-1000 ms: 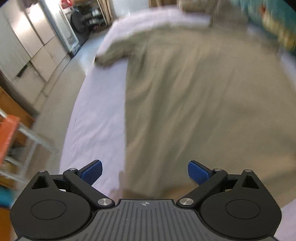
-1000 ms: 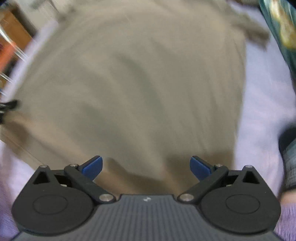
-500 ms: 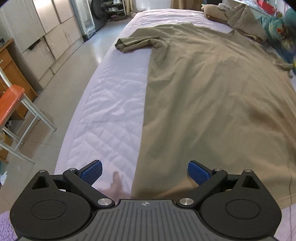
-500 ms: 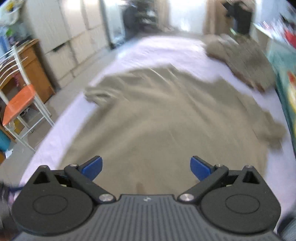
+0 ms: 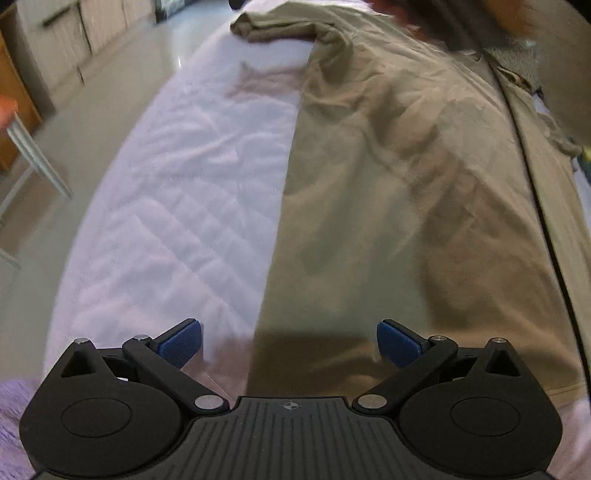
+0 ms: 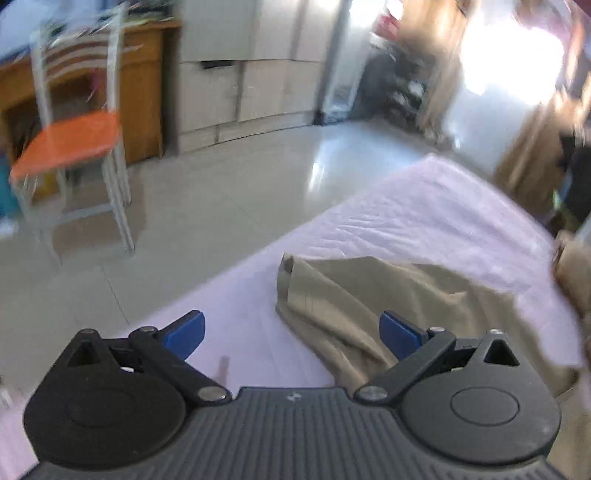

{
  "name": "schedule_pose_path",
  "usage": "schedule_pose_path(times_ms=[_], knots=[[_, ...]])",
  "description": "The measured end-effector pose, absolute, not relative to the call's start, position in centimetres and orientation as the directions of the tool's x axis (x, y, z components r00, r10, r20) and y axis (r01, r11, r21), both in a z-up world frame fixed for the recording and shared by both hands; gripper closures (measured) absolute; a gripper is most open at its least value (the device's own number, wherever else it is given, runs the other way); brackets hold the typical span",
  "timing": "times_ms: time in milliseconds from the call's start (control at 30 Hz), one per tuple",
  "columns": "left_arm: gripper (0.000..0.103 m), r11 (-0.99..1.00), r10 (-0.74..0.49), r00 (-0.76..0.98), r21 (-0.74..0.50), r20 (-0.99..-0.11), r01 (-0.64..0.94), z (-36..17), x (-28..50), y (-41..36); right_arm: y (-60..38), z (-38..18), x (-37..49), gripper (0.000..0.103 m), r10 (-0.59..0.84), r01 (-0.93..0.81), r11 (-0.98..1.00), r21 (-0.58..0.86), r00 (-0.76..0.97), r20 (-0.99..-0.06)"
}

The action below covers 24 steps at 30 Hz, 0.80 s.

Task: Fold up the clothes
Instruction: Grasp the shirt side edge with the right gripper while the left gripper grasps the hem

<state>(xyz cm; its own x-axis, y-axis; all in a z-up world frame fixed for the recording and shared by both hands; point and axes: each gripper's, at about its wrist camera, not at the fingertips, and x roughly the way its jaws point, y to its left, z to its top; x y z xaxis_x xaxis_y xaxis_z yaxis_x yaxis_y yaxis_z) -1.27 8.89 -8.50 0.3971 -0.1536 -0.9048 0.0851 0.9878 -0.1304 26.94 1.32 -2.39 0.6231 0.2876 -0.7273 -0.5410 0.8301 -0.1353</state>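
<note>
A large khaki shirt (image 5: pixel 406 177) lies spread flat on a bed with a pale lilac quilted cover (image 5: pixel 177 221). Its left sleeve (image 5: pixel 269 26) is bunched at the far end. My left gripper (image 5: pixel 289 343) is open and empty, low over the shirt's near left hem corner. In the right wrist view, my right gripper (image 6: pixel 291 334) is open and empty, just above the shirt's bunched sleeve (image 6: pixel 351 295), whose cuff end points toward the bed edge.
An orange-seated metal chair (image 6: pixel 70 144) and a wooden desk (image 6: pixel 122 74) stand on the tiled floor left of the bed. White cabinets (image 6: pixel 240 74) line the far wall. Other khaki clothing (image 6: pixel 576 273) lies at the bed's right side.
My right gripper has swung from over the shirt's body to the left sleeve near the bed edge. My left gripper has dropped lower toward the near hem. Both stay open.
</note>
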Motion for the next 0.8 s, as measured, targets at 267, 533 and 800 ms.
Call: schedule_pose_path(times_ms=[267,533,800], knots=[[0.002,0.979,-0.198,0.397,-0.161,-0.896,0.126,-9.3,-1.4,8.1,4.8,-6.8,30.8,0.021,0.146,-0.596,0.74,-0.312,0.594,-0.791],[0.003,0.974,-0.217,0.426,-0.17,-0.878,0.147,-9.7,-1.5,7.8,4.7,-7.8,31.1,0.09,0.058,-0.56,0.739,-0.374,0.606,-0.793],[0.055,0.968,-0.243,0.542,-0.241,-0.804,0.076,-8.8,-2.7,9.7,1.0,-4.7,31.3,0.095,0.109,-0.464,0.846,-0.263,0.633,-0.766]])
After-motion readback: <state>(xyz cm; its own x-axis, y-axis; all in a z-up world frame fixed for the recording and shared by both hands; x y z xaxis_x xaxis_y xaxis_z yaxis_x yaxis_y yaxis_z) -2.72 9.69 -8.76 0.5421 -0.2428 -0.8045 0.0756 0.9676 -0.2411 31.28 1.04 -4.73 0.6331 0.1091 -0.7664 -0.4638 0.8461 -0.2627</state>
